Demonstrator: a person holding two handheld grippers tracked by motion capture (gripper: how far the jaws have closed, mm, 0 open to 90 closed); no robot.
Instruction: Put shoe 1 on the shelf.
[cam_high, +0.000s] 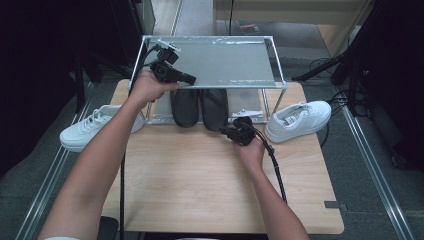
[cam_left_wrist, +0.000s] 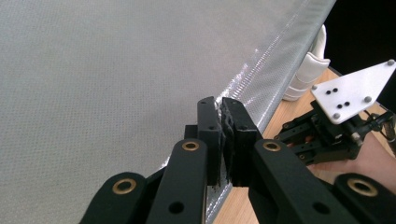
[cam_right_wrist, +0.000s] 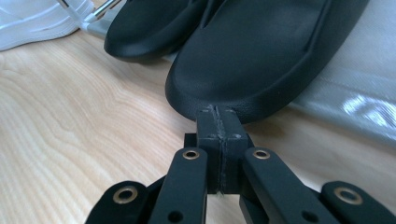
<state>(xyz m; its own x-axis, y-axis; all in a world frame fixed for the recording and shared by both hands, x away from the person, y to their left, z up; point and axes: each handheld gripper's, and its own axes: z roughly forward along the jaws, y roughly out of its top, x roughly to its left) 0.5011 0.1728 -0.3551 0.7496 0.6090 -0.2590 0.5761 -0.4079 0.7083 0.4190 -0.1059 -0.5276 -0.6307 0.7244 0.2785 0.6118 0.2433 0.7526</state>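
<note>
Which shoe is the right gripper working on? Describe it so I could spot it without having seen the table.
Find the metal shoe rack at the far edge of the wooden table. Two black slip-on shoes sit on its lower shelf; the right gripper is shut at the toe of the right-hand black shoe. The white sneakers lie outside the rack.

Pair of black slip-on shoes (cam_high: 200, 107) side by side; toes forward on lower rack shelf (cam_high: 250, 105)

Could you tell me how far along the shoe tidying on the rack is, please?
Done: two black shoes lie on the rack's lower shelf. In hand: the left gripper is shut on the top shelf's front edge; the right gripper, shut and empty, pushes at the right black shoe's end. Left: both white sneakers lie beside the rack.
</note>
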